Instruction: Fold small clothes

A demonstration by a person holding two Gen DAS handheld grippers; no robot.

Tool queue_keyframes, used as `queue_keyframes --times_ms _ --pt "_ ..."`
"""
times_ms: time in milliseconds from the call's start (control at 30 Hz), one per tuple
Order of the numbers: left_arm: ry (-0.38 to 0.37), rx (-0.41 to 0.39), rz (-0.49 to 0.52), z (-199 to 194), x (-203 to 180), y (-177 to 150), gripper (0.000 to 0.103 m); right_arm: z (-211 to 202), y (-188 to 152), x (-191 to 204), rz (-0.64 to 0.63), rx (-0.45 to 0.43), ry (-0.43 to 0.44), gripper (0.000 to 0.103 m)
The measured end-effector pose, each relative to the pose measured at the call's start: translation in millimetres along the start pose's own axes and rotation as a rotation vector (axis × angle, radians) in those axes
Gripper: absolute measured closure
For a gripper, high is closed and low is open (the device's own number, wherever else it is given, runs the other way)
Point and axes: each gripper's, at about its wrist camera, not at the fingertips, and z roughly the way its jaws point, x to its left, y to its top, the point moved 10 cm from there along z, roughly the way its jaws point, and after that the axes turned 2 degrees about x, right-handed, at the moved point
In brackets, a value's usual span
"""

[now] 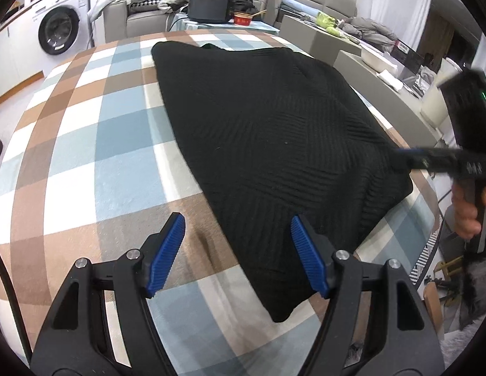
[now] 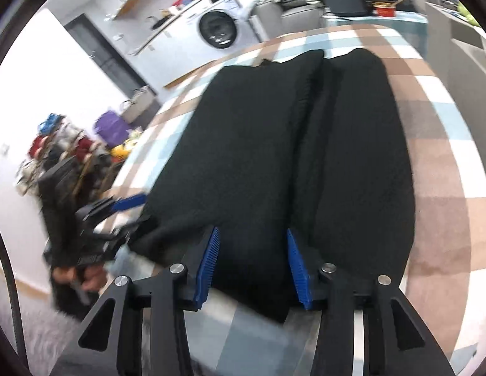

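Showing the left wrist view: the left gripper [image 1: 237, 250] hangs released, jaws spread, over the checked surface [image 1: 86, 156]; the black sweater [image 1: 268, 131] lies ahead and to its right, its near edge between the pads without touching them. Right wrist view: the right gripper [image 2: 252, 263] stands released over the sweater's near hem, pads apart, cloth beneath, none pinched.

Black knit garment [image 1: 268, 131] (folded) on table
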Motion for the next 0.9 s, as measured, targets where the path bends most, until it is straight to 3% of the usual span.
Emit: queue_keyframes --times_ms 100,133,167,200,267,400,500,567,633,767,833,900 --pt "0.004 -0.004 -0.002 -2 4 -1 0.035 0 -13 5 -0.03 0.009 0.035 0.059" --pt "0.001 -0.002 -0.005 -2 4 -1 0.035 -1 -10 4 -0.044 0.008 0.029 0.065" --pt "-0.005 -0.002 -0.009 -2 4 -1 0.035 1 -11 5 -0.067 0.011 0.012 0.086" --pt "-0.011 0.0 -0.012 -1 5 -1 0.035 3 -8 5 -0.094 0.019 -0.007 0.095" --pt "-0.006 0.0 -0.014 -1 6 -1 0.035 -7 0 20 -0.211 -0.015 -0.043 0.095" --pt "-0.01 -0.004 -0.025 -1 8 -1 0.035 -31 7 30 -0.288 -0.03 -0.093 0.096" --pt "-0.02 -0.001 -0.023 1 7 -3 0.035 -12 -7 3 -0.281 0.087 -0.219 0.095" --pt "-0.031 0.0 -0.035 0 7 -3 0.035 -1 -17 -4 -0.264 0.134 -0.247 0.095" --pt "-0.047 -0.009 -0.036 -5 5 0 0.035 -5 -13 3 -0.24 0.096 -0.203 0.089" --pt "-0.072 -0.051 -0.02 -17 -6 10 0.035 -30 4 16 -0.16 -0.033 -0.062 0.064" --pt "-0.113 -0.067 -0.007 -19 -18 14 0.035 -23 5 16 -0.116 -0.028 -0.037 0.064" --pt "-0.135 -0.059 0.014 -15 -31 15 0.035 -9 -1 11 -0.11 0.008 -0.078 0.064"
